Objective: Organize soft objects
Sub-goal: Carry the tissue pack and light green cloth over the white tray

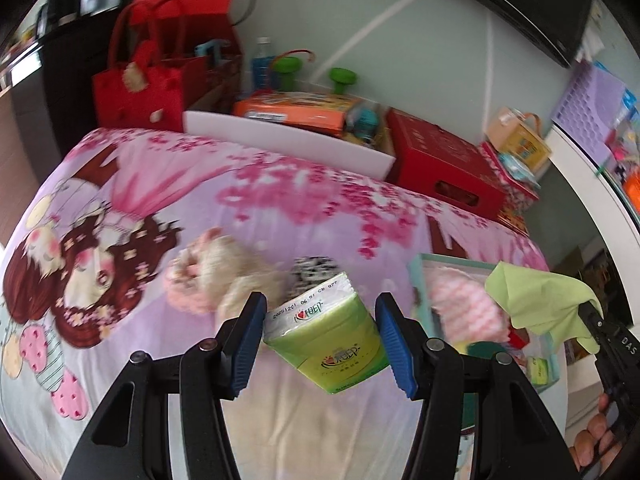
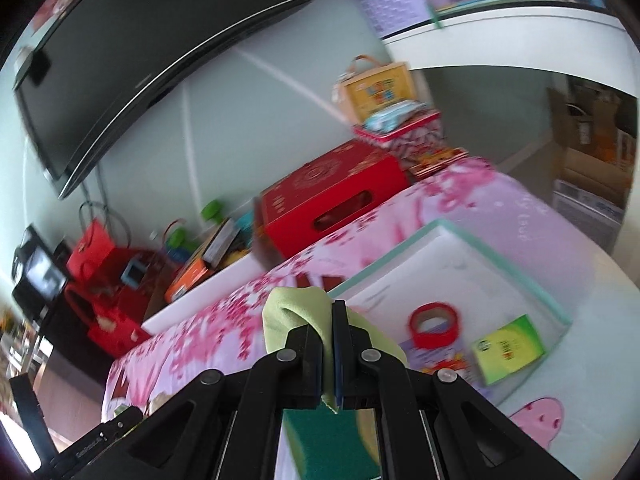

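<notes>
left wrist view: left gripper (image 1: 320, 340) clamps tissue pack (image 1: 326, 340) above bedsheet; box (image 1: 418, 276) lies to its right, nearer right gripper (image 2: 328, 354), which pinches green cloth (image 2: 294, 312) beside box rim.

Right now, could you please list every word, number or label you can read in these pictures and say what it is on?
"20251201 06:51 CD 077": top edge of the green tissue pack in the left gripper.
"DAS": body of the right gripper, left wrist view.
Brand logos on that pack: Chinese characters, too blurred to read.
Print on the second green pack, red box and orange package: blurred, unreadable.
</notes>
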A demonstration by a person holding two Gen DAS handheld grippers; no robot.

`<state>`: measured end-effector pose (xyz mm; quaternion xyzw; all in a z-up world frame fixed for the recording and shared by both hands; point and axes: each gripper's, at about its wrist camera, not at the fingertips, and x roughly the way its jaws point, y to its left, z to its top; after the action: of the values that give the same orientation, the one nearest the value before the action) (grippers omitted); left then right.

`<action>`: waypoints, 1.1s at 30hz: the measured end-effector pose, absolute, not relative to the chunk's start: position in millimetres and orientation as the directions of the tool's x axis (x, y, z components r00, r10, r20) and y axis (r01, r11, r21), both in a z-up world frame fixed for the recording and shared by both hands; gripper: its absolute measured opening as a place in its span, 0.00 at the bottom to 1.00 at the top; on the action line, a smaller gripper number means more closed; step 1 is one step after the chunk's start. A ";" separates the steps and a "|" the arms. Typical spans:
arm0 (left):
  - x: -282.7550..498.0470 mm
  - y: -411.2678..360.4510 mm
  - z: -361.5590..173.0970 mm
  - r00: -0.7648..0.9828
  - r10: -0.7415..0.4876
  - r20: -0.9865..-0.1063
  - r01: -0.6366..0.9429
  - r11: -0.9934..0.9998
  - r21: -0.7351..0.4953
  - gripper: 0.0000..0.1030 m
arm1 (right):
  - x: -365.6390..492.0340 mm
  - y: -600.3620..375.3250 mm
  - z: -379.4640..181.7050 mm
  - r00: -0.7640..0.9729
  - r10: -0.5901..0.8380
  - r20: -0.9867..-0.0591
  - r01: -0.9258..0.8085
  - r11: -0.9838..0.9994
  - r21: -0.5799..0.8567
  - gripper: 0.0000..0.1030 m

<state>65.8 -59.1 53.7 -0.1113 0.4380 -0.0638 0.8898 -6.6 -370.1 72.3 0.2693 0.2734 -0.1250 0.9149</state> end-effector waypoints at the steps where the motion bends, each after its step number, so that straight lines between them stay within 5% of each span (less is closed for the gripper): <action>1: 67.3 -65.5 55.3 0.606 -0.219 -0.765 0.029 0.967 -0.254 0.56 | -8.5 -377.1 70.3 0.817 -0.094 -0.569 0.396 0.809 0.435 0.04; 17: 105.4 -193.2 50.8 0.558 -0.355 -0.751 0.278 0.932 -0.234 0.56 | -30.8 -448.4 45.0 0.766 -0.284 -0.576 0.593 0.660 0.462 0.04; 33: 115.2 -252.4 30.3 0.510 -0.454 -0.731 0.405 0.876 -0.261 0.56 | -26.0 -476.9 -1.0 0.661 -0.279 -0.696 0.703 0.555 0.445 0.04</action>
<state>115.2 -252.4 30.3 -0.0281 0.4290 -0.2474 0.8683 -26.0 -476.9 -1.0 0.3683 0.2877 -0.2943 0.8337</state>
